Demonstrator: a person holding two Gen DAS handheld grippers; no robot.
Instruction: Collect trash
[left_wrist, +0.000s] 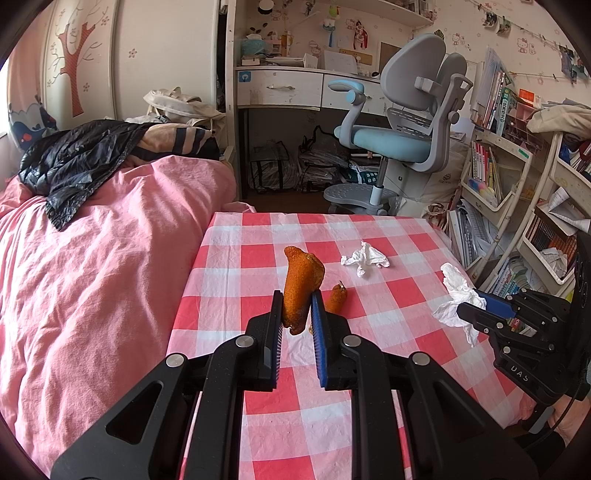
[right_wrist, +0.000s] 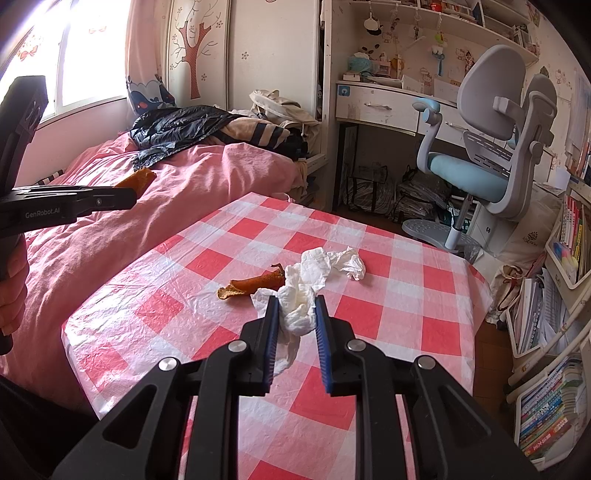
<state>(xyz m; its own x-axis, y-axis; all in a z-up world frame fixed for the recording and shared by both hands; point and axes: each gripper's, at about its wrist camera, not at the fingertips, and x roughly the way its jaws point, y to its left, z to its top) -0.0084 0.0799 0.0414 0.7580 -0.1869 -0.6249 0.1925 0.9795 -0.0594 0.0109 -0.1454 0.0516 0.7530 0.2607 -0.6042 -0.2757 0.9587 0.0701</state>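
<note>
My left gripper (left_wrist: 296, 301) is shut on a large orange peel (left_wrist: 301, 273), held upright above the red-and-white checked table (left_wrist: 391, 236). A smaller peel piece (left_wrist: 337, 297) lies on the cloth just right of it, and a crumpled tissue (left_wrist: 365, 258) lies farther back. My right gripper (right_wrist: 295, 302) is shut on a white tissue wad (right_wrist: 301, 314), lifted off the cloth with a tail hanging down. In the right wrist view the loose peel (right_wrist: 255, 286) and the other tissue (right_wrist: 351, 264) lie beyond the fingers. The left gripper (right_wrist: 125, 197) shows at the left with its peel (right_wrist: 138, 179).
A bed with a pink cover (left_wrist: 92, 258) and a dark jacket (left_wrist: 77, 158) borders the table's left side. Behind stand a desk (left_wrist: 280, 88) and a grey-blue chair (left_wrist: 402, 136). Bookshelves (left_wrist: 517, 192) crowd the right. A hand (right_wrist: 11, 280) grips the left tool.
</note>
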